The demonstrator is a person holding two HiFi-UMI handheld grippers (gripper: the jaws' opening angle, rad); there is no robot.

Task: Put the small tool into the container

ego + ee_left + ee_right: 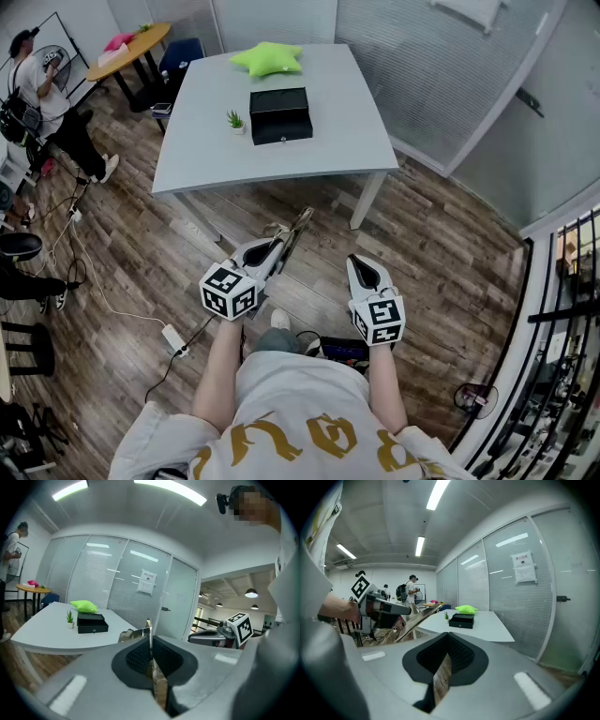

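A black box-shaped container (280, 114) (92, 622) (461, 620) sits shut near the middle of the grey table (309, 150). I stand a step back from the table's near edge. My left gripper (267, 251) (150, 641) is shut on a long thin metal tool (296, 228) (149, 629) (416, 619), which sticks out forward towards the table. My right gripper (362, 266) (446, 644) is beside it, level with it, its jaws together and holding nothing. Both grippers hang over the wooden floor, well short of the container.
A small potted plant (234, 120) stands left of the container and a green star cushion (269, 58) lies behind it. A person (42, 89) stands at far left near a round table (131, 45). Cables and a power strip (175, 337) lie on the floor; a railing (562, 309) is at right.
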